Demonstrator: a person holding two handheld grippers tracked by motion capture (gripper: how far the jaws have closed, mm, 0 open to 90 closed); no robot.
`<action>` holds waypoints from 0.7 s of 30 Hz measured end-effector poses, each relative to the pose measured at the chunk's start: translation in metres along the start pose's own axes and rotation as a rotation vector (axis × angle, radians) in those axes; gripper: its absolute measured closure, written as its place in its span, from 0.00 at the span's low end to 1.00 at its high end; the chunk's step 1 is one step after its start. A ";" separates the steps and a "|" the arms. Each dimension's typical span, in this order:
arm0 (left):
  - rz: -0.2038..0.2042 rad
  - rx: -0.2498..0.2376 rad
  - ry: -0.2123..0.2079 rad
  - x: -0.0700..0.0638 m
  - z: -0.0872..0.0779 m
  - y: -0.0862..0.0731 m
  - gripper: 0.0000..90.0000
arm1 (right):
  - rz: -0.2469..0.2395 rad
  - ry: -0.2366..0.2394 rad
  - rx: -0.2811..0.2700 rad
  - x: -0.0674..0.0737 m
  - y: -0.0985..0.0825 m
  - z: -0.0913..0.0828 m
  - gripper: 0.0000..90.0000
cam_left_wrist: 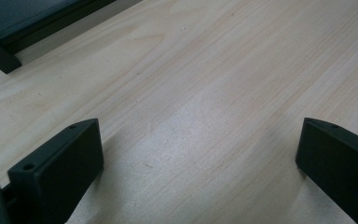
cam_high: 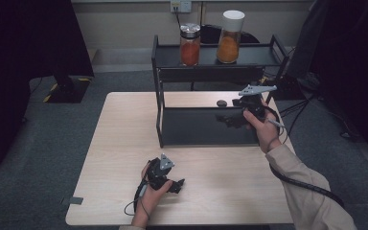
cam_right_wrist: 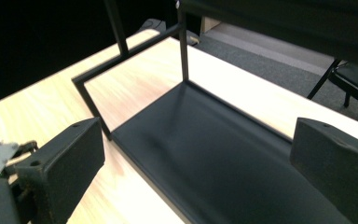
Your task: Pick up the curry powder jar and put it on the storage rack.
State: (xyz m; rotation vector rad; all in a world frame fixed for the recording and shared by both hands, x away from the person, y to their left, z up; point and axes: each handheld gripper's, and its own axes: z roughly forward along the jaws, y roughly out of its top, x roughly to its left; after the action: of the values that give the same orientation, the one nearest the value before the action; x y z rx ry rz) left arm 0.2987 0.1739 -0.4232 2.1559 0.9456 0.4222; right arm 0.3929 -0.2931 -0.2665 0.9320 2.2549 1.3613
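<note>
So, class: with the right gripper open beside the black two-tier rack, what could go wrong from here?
1. The right gripper sits at the lower shelf; a careless swing could knock the rack and shake the two spice jars on top.
2. Its cable trails across the table and might snag.

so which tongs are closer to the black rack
Right. The right tongs hover over the lower shelf of the black rack, at its right end, open. The left tongs rest low over the table near its front edge, well short of the rack, also open.
</note>
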 end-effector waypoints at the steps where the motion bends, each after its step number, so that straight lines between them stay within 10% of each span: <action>1: 0.000 0.000 0.000 0.000 0.000 0.000 0.00 | -0.001 -0.001 0.004 0.001 -0.002 0.001 0.02; 21: 0.002 0.000 0.000 0.000 0.000 0.000 0.00 | 0.013 0.027 0.012 0.008 -0.035 0.019 0.03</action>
State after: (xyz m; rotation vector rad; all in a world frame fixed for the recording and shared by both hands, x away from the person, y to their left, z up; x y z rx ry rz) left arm 0.2987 0.1739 -0.4232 2.1568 0.9443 0.4232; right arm 0.3860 -0.2871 -0.3060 0.9394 2.2831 1.3760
